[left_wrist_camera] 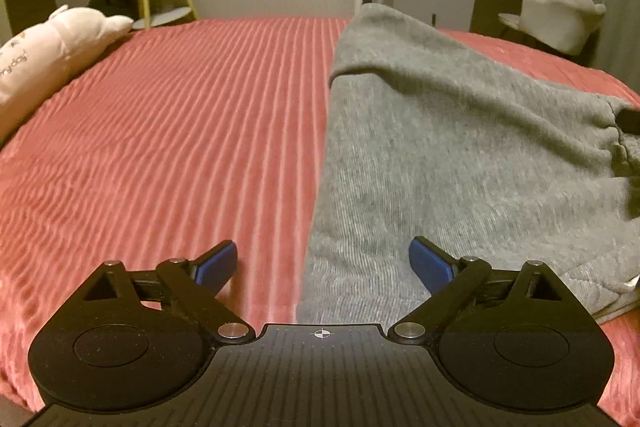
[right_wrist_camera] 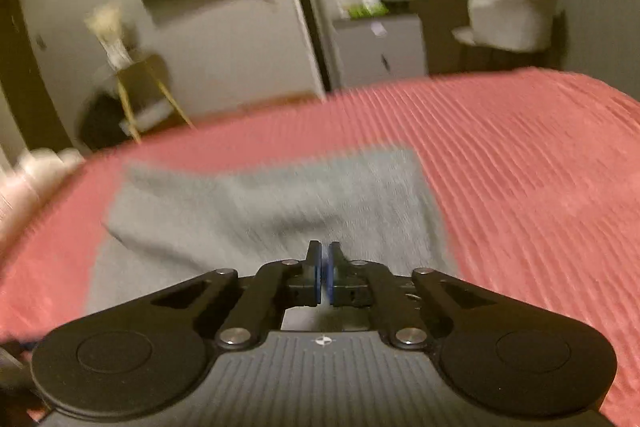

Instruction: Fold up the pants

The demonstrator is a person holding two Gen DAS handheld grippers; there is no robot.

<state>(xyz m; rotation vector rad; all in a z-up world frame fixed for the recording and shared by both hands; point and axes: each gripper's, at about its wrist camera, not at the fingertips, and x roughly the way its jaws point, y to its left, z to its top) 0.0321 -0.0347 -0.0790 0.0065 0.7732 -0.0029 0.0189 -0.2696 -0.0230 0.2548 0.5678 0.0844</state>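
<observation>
Grey knit pants (left_wrist_camera: 460, 147) lie on the bed (left_wrist_camera: 160, 127), already doubled over at least once: a soft fold edge crosses the cloth ahead of the left gripper (left_wrist_camera: 323, 263), and the lower hem sits loose and uneven off to its right. One more fold and some smoothing likely remain. Left jaws are spread wide and hold nothing; one pad hangs over the cloth's straight side edge, the other over bare bedspread. The right gripper (right_wrist_camera: 325, 277) has its pads pressed together, with the pants (right_wrist_camera: 260, 211) just ahead; whether they nip any cloth is unclear in the blur. Ribbed pink bedspread surrounds everything; a plush pillow (left_wrist_camera: 48, 55) rests far left.
</observation>
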